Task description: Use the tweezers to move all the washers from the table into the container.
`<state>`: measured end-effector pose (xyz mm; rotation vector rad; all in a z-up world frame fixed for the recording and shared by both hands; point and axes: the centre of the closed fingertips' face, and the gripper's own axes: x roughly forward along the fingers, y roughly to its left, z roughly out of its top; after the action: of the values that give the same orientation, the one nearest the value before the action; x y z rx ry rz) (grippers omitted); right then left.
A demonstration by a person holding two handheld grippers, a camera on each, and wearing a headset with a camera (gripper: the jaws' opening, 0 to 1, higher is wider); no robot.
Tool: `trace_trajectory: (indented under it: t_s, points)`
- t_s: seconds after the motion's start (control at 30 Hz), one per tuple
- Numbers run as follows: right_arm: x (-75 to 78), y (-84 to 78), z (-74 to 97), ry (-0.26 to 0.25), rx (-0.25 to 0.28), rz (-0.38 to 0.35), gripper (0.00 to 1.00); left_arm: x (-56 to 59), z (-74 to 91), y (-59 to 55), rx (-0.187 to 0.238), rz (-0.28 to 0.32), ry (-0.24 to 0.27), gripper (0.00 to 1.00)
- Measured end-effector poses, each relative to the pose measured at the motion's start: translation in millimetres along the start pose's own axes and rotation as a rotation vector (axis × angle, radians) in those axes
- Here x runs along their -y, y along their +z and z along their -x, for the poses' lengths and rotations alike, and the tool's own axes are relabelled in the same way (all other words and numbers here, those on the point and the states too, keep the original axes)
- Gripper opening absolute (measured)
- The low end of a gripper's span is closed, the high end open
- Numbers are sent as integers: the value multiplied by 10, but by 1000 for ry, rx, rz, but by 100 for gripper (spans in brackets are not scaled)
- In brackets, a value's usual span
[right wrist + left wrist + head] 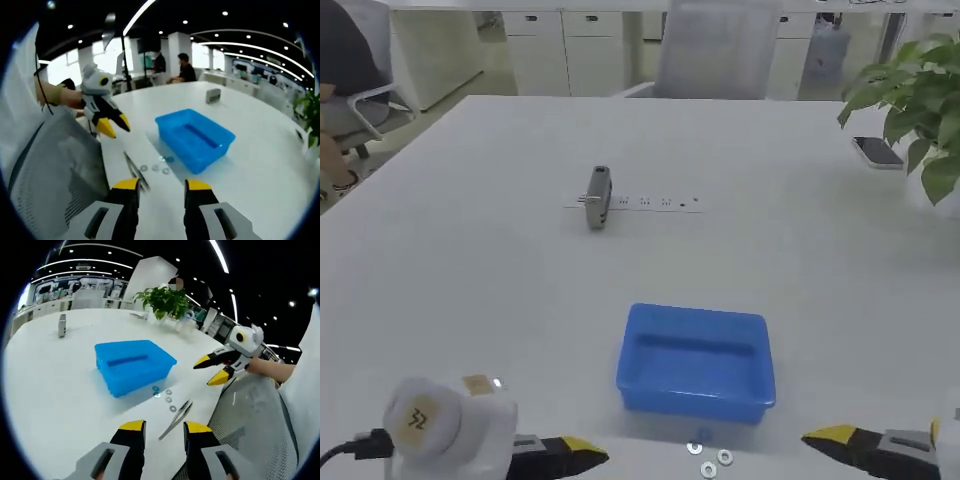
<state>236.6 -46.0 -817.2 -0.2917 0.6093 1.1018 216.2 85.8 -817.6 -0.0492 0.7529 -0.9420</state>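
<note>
In the head view the blue container [695, 360] sits low and centre on the white table [470, 260], open side up. The washers [710, 457] lie in a small cluster just beneath it at the bottom edge of the frame, near the container's wall but not touching it. We count three or four, though they are too small to be sure.

The tweezers [176, 419] lie flat on the table in the lower middle of the left gripper view, with their tips pointing towards the washers and close to the nearest one.

The left gripper [582, 455] enters at the lower left of the head view. In its own view its yellow-tipped jaws stand apart with nothing between them, hovering above the tweezers' handle end.

The right gripper [830, 437] comes in at the lower right of the head view. Its own view shows its jaws apart too, holding nothing, with the tweezers just left of them.

A small grey block [598, 196] rests further up the table. A plant [920, 110] and a phone [878, 152] sit at the upper right.
</note>
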Motion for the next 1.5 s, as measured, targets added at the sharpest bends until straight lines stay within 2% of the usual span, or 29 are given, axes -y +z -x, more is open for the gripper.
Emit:
trace_trajectory:
  t_s: [0.1, 0.2, 0.33, 0.5, 0.63, 0.73, 0.77, 0.83, 0.93, 1.1, 1.17, 1.27, 1.3, 1.37, 1.5]
  points:
    - [-43, -52, -88, 33, -38, 12, 31, 19, -66, -84, -56, -29, -20, 26]
    - [-87, -80, -156, 59, -67, 50, 29, 14, -126, -169, -121, -93, -26, 26]
    - [-162, -86, -230, 87, -93, 79, 27, 5, -186, -240, -175, -148, -24, 25]
    - [-285, -131, -334, 127, -133, 139, 25, -37, -236, -296, -238, -253, -14, 21]
    - [-351, -195, -405, 155, -170, 187, 23, -9, -258, -252, -233, -344, -13, 17]
    - [-384, -234, -446, 169, -198, 223, 22, -34, -257, -267, -281, -490, -3, 12]
    - [-400, -236, -454, 175, -201, 230, 21, -5, -265, -274, -288, -516, -20, 12]
    - [-401, -236, -470, 179, -208, 243, 20, 21, -279, -292, -307, -529, -33, 12]
    - [-404, -242, -496, 186, -217, 264, 19, -10, -289, -319, -344, -587, -26, 12]
    - [-421, -240, -513, 190, -228, 293, 18, 5, -309, -338, -363, -628, -40, 8]
    - [-419, -246, -521, 194, -231, 301, 17, -8, -311, -355, -382, -677, -36, 5]
    - [-409, -244, -533, 196, -231, 307, 16, 4, -320, -364, -387, -691, -44, 0]
    - [-409, -248, -536, 198, -235, 313, 15, 2, -326, -356, -388, -716, -42, 0]
    - [-403, -259, -544, 199, -241, 324, 14, 30, -321, -359, -393, -723, -58, 0]
    - [-401, -256, -551, 200, -239, 330, 13, 91, -265, -271, -376, -729, -73, 0]
